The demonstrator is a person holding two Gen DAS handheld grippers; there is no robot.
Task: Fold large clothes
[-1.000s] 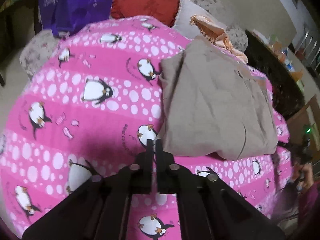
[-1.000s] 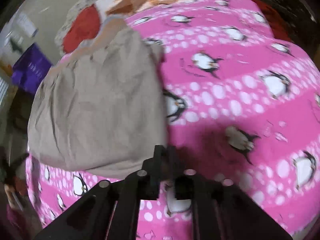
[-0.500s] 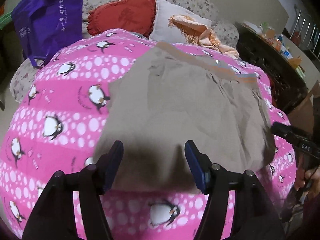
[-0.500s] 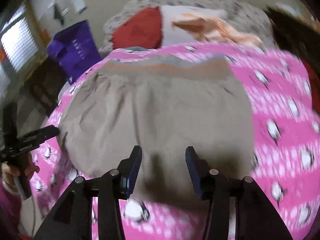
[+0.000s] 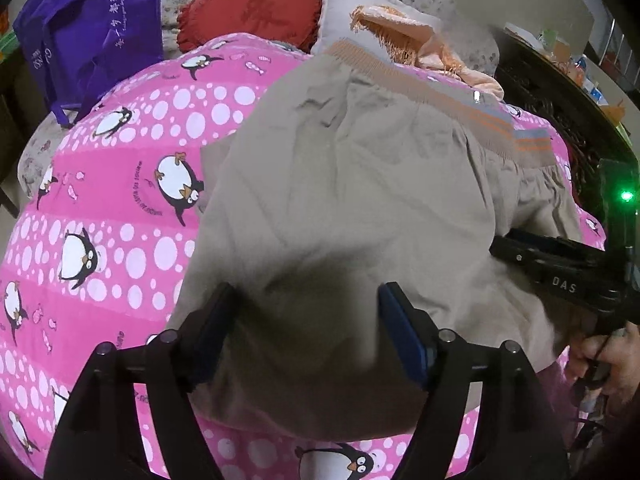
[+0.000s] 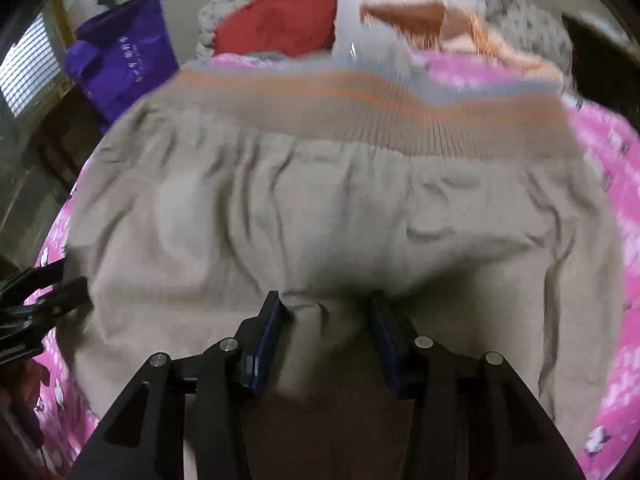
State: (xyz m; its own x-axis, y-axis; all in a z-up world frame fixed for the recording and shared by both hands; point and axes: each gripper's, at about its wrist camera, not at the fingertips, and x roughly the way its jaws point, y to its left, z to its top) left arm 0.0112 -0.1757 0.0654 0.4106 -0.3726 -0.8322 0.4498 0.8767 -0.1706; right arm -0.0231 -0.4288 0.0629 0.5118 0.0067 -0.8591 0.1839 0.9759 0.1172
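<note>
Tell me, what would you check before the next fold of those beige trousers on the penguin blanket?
1. Left gripper open, having just opened wider: ok.
2. Right gripper open over the cloth: ok.
3. Beige trousers lying flat on the penguin blanket: ok, a few wrinkles.
4. Striped waistband at the far end, not tucked under: ok.
5. Near edge of the trousers lined up: cannot tell, hidden behind the fingers.

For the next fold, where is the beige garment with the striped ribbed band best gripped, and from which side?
Probably the near edge of the beige garment, one hold toward each end, coming from the near side: that hem lies free on the pink penguin blanket, and the striped ribbed band lies straight across the far side.
</note>
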